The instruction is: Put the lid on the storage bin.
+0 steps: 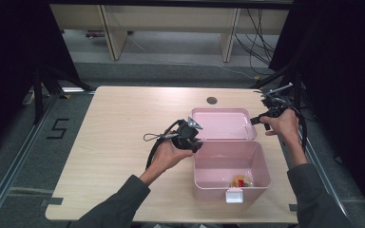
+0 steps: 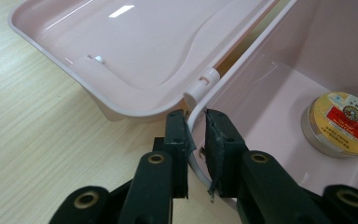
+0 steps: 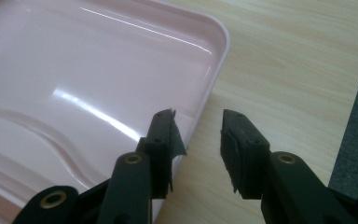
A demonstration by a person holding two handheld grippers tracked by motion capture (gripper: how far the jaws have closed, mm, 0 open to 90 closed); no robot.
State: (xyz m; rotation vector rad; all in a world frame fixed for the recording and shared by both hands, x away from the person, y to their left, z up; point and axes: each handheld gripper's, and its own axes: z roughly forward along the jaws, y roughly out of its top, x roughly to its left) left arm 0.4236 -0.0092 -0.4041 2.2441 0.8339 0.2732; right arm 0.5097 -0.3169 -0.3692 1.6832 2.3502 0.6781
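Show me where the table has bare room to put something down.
The widest patch is the table's left half, from its left edge to the left gripper. A strip along the far edge behind the lid is free too. It is crowded at right, where the box, lid and right gripper sit.

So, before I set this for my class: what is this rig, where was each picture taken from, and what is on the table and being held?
A person holds a hand-held two-jaw tool in each hand. The high view looks down on a light wooden table; each gripper view rides on one tool. On the table sits an open pale pink plastic box with its lid laid back; inside is a round yellow-topped tin. The left gripper clamps the box's thin white wire handle. The right gripper is open astride the lid's edge.
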